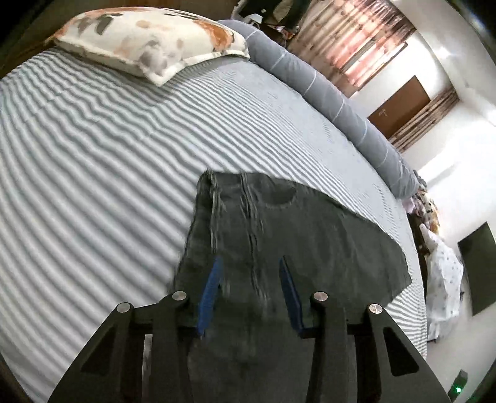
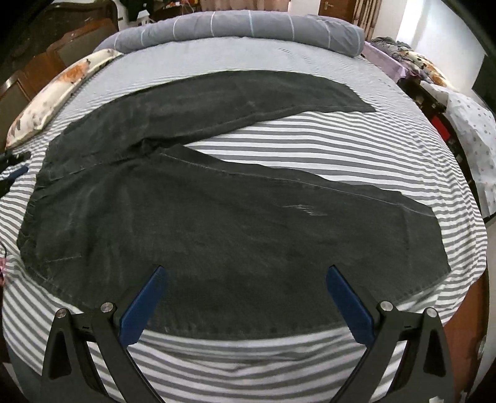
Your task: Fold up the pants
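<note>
Pants (image 2: 192,223): dark charcoal denim, faded in patches, lighter stitching seen along seams; a few pale scuff marks noted on the near leg. Bed sheet (image 2: 279,139): grey and white stripes. Pillow (image 1: 148,40): white ground printed with orange and grey blotches. Rolled blanket (image 2: 248,26): slate grey crossed by thin pale lines. Finger pads (image 2: 145,307) of both grippers: blue, mounted on black frames. Curtains (image 1: 356,40): pinkish brown, patterned. Door (image 1: 400,105): brown.
</note>
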`<action>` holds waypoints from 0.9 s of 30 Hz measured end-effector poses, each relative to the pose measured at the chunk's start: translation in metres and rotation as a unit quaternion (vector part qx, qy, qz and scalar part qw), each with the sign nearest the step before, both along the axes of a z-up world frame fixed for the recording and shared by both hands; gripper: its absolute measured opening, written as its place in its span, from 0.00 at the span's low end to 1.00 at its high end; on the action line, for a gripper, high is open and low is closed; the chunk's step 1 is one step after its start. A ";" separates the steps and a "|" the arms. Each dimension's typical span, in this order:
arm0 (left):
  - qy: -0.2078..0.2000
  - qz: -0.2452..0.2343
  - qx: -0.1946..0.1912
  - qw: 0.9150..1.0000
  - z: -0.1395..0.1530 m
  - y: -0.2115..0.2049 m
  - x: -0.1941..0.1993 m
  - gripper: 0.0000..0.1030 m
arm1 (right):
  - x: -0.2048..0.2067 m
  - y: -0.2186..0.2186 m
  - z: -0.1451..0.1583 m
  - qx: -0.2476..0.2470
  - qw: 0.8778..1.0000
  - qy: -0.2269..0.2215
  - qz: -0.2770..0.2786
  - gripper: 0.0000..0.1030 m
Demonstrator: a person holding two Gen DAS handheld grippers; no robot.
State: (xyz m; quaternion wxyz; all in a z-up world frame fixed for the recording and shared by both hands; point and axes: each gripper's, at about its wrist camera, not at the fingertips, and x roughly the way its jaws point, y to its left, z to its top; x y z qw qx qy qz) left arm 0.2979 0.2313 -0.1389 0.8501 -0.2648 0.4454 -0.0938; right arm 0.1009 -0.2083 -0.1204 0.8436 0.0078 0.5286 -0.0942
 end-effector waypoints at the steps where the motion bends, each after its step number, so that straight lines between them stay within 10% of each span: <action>1: 0.000 -0.002 0.003 1.000 -0.006 0.002 0.011 0.39 | 0.004 0.003 -0.003 -0.003 1.000 0.004 0.002 0.99; 27: -0.008 -0.069 -0.078 0.995 -0.047 -0.011 0.109 0.30 | 0.095 0.034 -0.037 0.009 0.996 0.007 0.090 0.99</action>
